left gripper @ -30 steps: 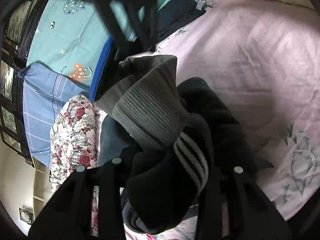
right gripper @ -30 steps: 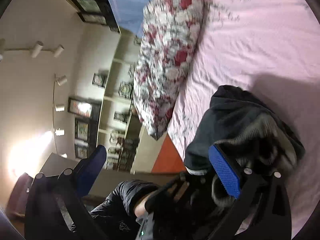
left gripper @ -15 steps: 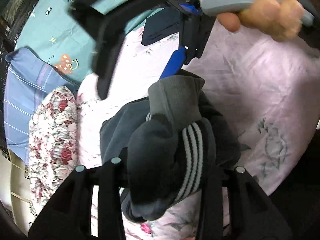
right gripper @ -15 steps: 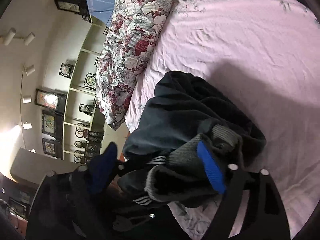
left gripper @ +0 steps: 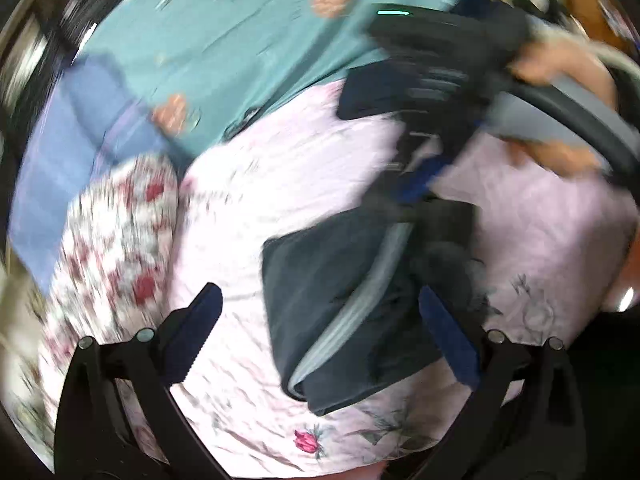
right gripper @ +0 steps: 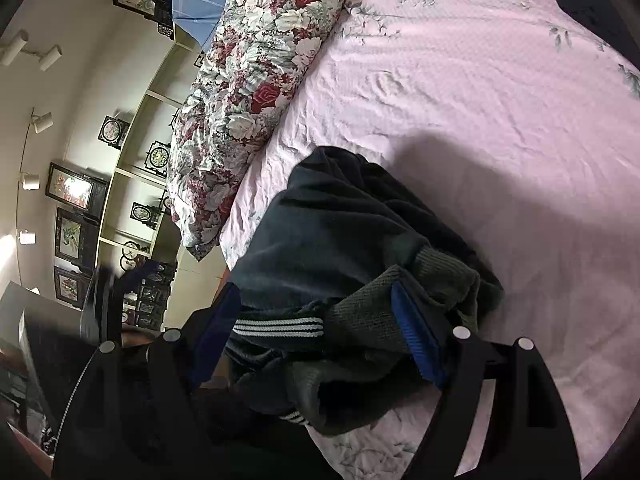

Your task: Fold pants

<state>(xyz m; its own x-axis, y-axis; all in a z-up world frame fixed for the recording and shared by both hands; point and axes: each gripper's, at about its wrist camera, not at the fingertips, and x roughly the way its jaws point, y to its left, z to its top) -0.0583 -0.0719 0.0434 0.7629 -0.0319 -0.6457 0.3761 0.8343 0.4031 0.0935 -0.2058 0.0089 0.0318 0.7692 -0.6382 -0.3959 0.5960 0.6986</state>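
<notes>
The pink bedsheet (right gripper: 460, 92) fills most of both views, and the dark pants (right gripper: 340, 232) lie on it as a bunched bundle in the lower middle of the right wrist frame and at centre right of the blurred left wrist frame. The folding looks well along: the cloth is gathered into a compact block with a white-striped side seam (right gripper: 278, 326) showing, so the step in hand appears to be setting down or tidying the last fold.

The left gripper (left gripper: 320, 344) hovers with its blue-padded fingers spread wide and nothing between them, the pants lying beyond and partly between the tips. The right gripper (right gripper: 316, 336) also has its fingers well apart, straddling the ribbed grey cuff (right gripper: 372, 312); no pinch on the cloth can be seen.

The next move probably calls for pressing the loose cuff flat or squaring the bundle's edges.

A floral pillow (right gripper: 248, 80) lies along the upper left, near the pants but apart. A teal blanket (left gripper: 248, 40) sits at the top of the left view. Neither blocks the work.
</notes>
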